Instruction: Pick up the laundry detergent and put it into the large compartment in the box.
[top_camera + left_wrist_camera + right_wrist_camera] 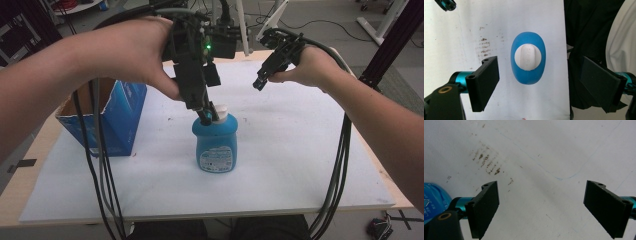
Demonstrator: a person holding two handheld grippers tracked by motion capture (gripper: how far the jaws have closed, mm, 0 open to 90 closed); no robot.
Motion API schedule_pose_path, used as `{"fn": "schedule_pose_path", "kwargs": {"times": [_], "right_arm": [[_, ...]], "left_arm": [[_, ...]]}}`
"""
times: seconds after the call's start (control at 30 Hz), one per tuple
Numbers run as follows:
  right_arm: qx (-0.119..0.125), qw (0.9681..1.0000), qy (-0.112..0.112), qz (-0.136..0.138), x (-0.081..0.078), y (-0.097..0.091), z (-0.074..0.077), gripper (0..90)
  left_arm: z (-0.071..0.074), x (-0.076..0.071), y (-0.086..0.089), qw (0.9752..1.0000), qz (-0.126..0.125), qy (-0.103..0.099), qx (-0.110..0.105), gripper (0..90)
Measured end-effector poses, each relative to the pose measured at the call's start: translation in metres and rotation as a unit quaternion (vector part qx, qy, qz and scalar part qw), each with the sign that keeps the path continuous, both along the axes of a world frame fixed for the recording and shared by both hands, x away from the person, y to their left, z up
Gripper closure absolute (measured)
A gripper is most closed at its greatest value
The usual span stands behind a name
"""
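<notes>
- Left hand-held gripper (206,114) points straight down over the blue bottle (215,142), jaws spread wide, nothing held. Tips hang at the bottle's white cap (220,112); contact can't be told from the high view.
- Left gripper view: left hand-held gripper (540,83) has one black jaw on each side of the blue bottle (528,58), both clear of it. The white cap (528,56) is seen from above, centred in the oval blue shoulder.
- Left hand (131,50) wraps the gripper body above and left of the bottle; a green light (207,47) glows on the body; black cables (100,165) hang down left of the bottle.
- Right hand-held gripper (261,82) is up in the air to the right of and beyond the bottle, well apart from it, tilted down-left, held by the right hand (312,67).
- Right gripper view: right hand-held gripper (541,210) has jaws wide apart and empty, over bare white surface (554,152) with brown smudges (487,161) and a thin blue pen line (554,176). An edge of the blue bottle (434,200) sits at the far left.
- Blue bottle stands upright near the middle of the white surface (300,150), label (216,160) facing the camera.
- Blue cardboard box (107,117), top open, stands left of the bottle, apart from it, near the surface's left edge.
</notes>
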State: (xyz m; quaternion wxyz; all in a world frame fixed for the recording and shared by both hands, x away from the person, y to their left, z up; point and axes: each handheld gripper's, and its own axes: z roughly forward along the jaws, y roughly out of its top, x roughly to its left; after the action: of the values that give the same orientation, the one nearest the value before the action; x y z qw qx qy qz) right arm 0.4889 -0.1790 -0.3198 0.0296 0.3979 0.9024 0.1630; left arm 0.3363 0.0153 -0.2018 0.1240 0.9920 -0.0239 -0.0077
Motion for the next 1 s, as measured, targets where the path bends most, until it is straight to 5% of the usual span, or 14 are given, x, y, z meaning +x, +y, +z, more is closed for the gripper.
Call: {"fn": "schedule_pose_path", "kwargs": {"times": [1.0], "right_arm": [[0.001,1.0000,-0.001,-0.005,-0.003,-0.003,0.001,12.4]], "left_arm": [[-0.055,0.009,-0.013,0.9995,-0.001,0.009,0.031,16.4]]}}
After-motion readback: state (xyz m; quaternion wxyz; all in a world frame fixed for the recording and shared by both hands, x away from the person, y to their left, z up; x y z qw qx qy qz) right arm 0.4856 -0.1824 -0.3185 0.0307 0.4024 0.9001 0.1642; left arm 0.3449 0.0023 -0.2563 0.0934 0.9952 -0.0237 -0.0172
